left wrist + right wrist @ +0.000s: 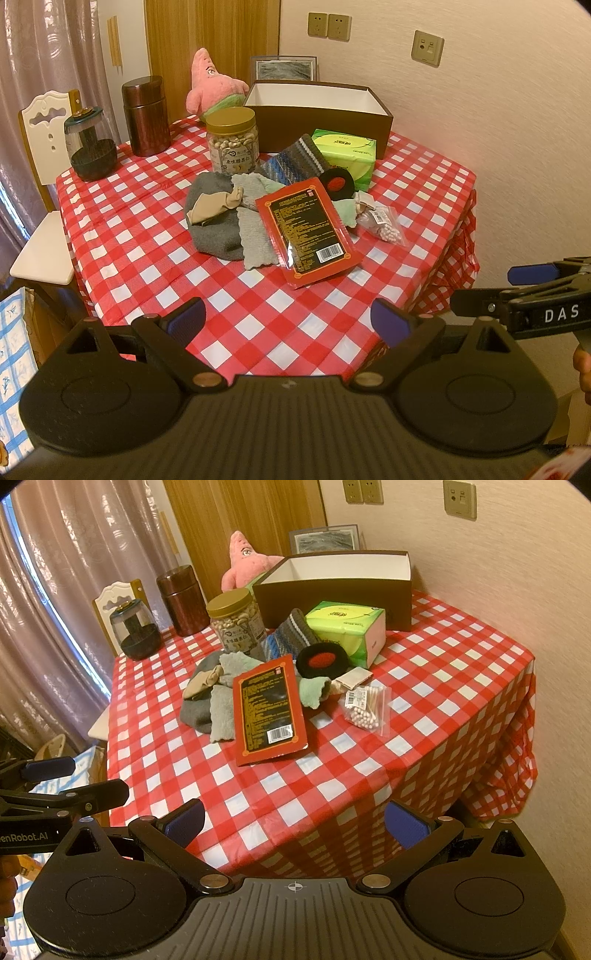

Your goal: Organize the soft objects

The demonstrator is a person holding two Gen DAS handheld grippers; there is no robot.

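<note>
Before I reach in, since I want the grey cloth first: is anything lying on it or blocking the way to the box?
Yes. A beige stocking and the red packet's edge lie on the grey cloth. Toward the box, the nut jar and striped sock stand between.

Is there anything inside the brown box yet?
No: in the right wrist view the brown box stands open at the table's far side and the white interior that can be seen is bare.
</note>
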